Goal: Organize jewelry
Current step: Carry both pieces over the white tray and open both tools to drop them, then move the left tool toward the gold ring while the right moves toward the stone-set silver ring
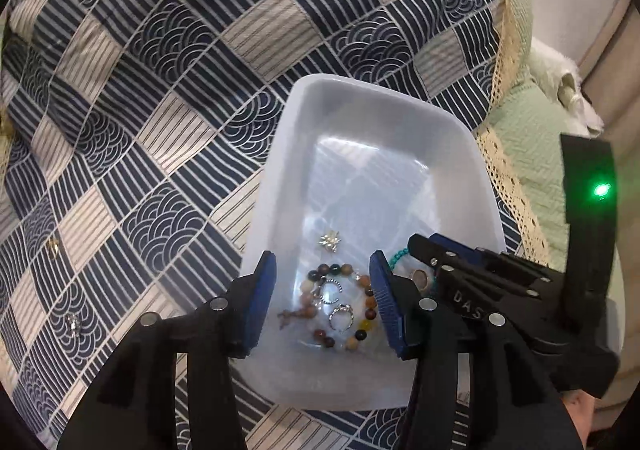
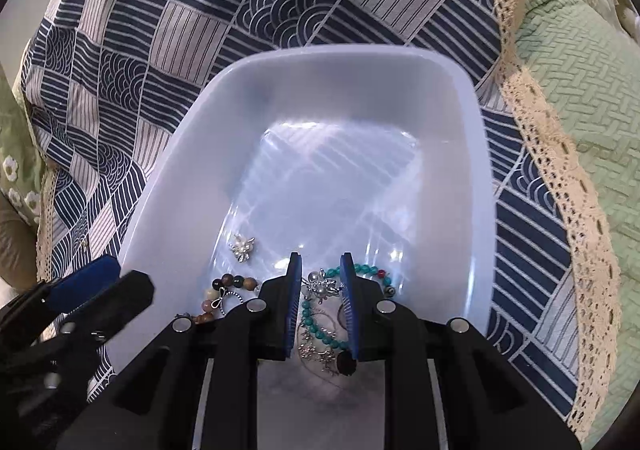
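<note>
Seen from above: a white plastic tray (image 2: 472, 153) on a blue and cream patchwork cloth (image 1: 168, 97) spread over a bed, jewelry gathered at the tray's near end.

Right gripper (image 2: 321, 304) lowered inside the tray, jaws partly spread, blue pads flanking a silver flower brooch with pearls (image 2: 320, 284). Brooch directly between the jaws, near the tips, no visible pinch. Turquoise bead bracelet (image 2: 320, 330) looping beneath and between the same pads, running back toward the wrist and curving out right. So, in judgement, closing here risks catching beads along with the brooch.

Left gripper (image 1: 322, 298) hovering at the tray's near left, jaws spread wide and empty, straddling a bracelet of brown and amber beads (image 1: 360, 326) with silver rings (image 1: 341, 317) inside its loop. A second pearl flower brooch (image 1: 329, 241) lying alone just beyond the tips.

Two small pieces not yet gathered on the cloth, well left of the tray: a gold-toned one (image 1: 53, 248) and a silver one (image 1: 73, 324). Left gripper nearer to both.
</note>
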Motion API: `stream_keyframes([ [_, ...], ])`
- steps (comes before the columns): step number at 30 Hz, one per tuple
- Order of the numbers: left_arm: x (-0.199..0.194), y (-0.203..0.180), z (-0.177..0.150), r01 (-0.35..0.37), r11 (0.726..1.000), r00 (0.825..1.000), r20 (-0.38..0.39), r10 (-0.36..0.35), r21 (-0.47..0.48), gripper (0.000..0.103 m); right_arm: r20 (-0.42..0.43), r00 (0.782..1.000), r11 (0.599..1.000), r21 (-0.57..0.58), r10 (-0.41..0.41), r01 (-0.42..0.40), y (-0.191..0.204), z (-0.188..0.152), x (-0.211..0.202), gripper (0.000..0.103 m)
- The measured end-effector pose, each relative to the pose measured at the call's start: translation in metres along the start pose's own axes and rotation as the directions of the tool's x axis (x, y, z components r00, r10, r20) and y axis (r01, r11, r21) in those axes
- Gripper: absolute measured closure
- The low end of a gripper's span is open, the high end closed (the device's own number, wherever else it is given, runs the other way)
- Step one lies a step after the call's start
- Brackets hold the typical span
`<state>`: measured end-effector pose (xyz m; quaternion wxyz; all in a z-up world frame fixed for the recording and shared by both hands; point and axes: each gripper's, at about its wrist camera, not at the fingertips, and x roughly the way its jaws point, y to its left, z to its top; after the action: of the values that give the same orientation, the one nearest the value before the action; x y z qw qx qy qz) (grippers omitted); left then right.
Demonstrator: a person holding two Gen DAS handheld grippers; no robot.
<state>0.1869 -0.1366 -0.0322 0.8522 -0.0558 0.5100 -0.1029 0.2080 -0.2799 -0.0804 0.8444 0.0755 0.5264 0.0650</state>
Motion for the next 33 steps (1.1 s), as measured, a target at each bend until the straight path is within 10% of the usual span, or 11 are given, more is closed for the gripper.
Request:
stream_keyframes([
  [20, -0.034, 0.052, -0.006, 0.019, 0.992, 1.000, 0.005, -0.019, -0.123, 0.057, 0.037, 0.999, 0.999, 0.000, 0.040, -0.040, 0.014, -0.002, -0.030, 0.065],
  [33, -0.110, 0.143, -0.056, -0.081, 0.982, 0.996, 0.029, 0.087, -0.171, 0.036, 0.052, 0.994, 0.977, -0.196, 0.101, -0.089, 0.129, -0.047, -0.061, 0.037],
])
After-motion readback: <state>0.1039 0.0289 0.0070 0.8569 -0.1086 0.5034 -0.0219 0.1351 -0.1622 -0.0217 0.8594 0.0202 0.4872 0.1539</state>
